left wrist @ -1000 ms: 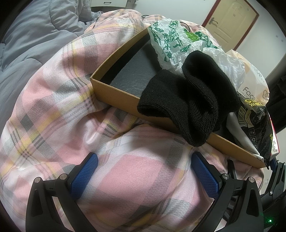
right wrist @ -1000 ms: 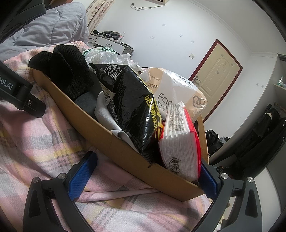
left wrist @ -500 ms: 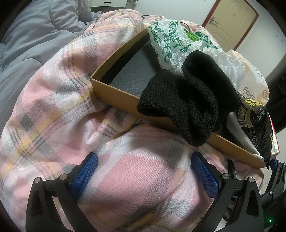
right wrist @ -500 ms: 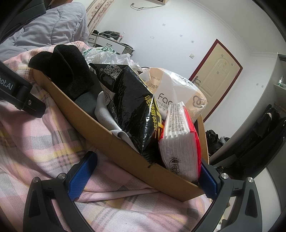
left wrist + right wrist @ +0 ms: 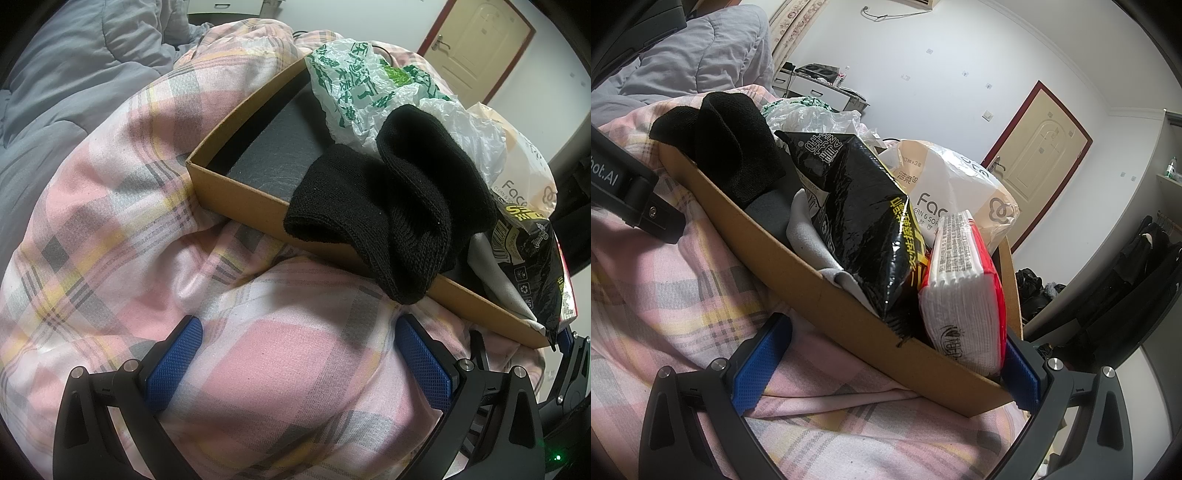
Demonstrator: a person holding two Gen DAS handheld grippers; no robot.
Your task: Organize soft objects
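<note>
A shallow cardboard box (image 5: pixel 236 192) (image 5: pixel 798 280) rests on a pink plaid quilt (image 5: pixel 110 229). A black knit sock (image 5: pixel 399 206) (image 5: pixel 735 151) drapes over its near wall. Inside lie a green-printed plastic bag (image 5: pixel 354 88), a beige tissue pack (image 5: pixel 956 184), a black snack bag (image 5: pixel 864 218), a grey cloth (image 5: pixel 809 236) and a red-and-white tissue pack (image 5: pixel 964 306). My left gripper (image 5: pixel 299 354) is open over the quilt, just short of the box. My right gripper (image 5: pixel 894 358) is open, its fingers either side of the box's right corner.
A grey duvet (image 5: pixel 74 74) lies at the far left. A closed door (image 5: pixel 1038 155) stands behind the box. Dark clothes (image 5: pixel 1137 266) hang at the right, and a desk with clutter (image 5: pixel 820 81) stands by the far wall.
</note>
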